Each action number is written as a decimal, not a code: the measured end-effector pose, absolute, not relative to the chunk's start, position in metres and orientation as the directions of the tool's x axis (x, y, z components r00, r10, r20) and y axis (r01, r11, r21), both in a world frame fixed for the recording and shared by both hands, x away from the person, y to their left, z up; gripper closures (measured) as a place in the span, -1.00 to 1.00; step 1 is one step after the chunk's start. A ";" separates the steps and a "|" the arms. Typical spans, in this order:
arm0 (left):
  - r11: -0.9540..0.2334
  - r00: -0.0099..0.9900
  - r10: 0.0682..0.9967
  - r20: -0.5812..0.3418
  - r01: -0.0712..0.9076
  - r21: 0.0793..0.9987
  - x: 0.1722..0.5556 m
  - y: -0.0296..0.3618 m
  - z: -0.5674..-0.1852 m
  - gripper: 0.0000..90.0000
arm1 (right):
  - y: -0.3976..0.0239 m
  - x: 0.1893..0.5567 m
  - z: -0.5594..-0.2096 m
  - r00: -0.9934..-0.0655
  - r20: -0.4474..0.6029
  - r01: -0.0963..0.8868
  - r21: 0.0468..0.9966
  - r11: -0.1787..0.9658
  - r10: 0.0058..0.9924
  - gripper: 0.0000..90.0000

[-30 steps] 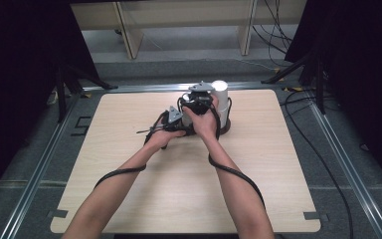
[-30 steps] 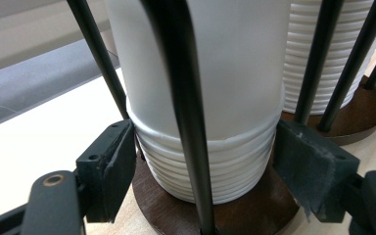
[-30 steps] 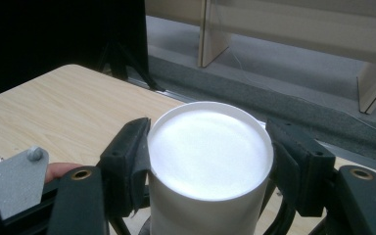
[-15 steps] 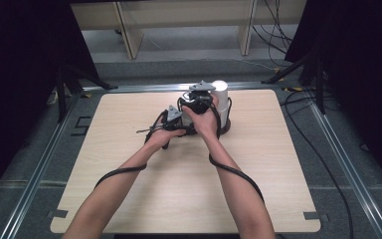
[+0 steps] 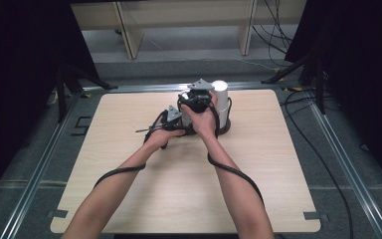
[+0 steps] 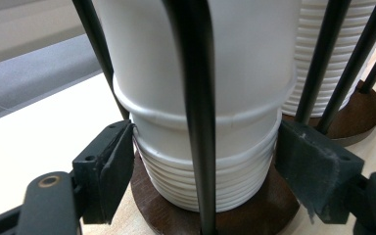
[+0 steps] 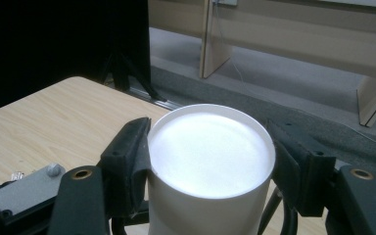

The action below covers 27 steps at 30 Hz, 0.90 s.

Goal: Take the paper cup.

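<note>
High view looks down; both gripper views closely share the cup stack [image 6: 200,122].

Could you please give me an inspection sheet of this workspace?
Surface: light wooden table.
Job's things: white cup stack in wire holder on dark base; second stack behind.
Clutter: nothing seen.
Grippers: left gripper jaws have just been closing on the stack's lower rims; right gripper shut on top cup.
Cables: gripper cable along each forearm; floor cables at right.
Surroundings: dark curtains, wooden shelf legs.
</note>
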<state>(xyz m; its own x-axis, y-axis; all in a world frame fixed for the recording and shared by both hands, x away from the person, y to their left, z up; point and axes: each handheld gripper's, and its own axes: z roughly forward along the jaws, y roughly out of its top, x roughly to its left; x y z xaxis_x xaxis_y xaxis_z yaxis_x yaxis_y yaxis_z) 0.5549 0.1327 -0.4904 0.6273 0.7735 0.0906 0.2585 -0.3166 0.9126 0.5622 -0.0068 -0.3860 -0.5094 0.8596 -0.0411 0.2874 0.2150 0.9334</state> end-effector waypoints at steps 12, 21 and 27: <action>-0.329 0.624 0.772 0.116 0.238 0.914 0.555 0.131 -0.491 -0.47 | -0.010 0.557 -0.369 -0.511 -0.005 0.280 0.945 0.171 0.859 -0.19; -0.340 0.614 0.777 0.142 0.218 0.915 0.551 0.133 -0.487 -0.55 | -0.013 0.550 -0.349 -0.513 -0.026 0.231 0.958 0.167 0.858 -0.19; -0.309 0.604 0.788 0.121 0.218 0.925 0.544 0.139 -0.484 -0.68 | -0.015 0.546 -0.339 -0.517 -0.026 0.207 0.966 0.155 0.856 -0.19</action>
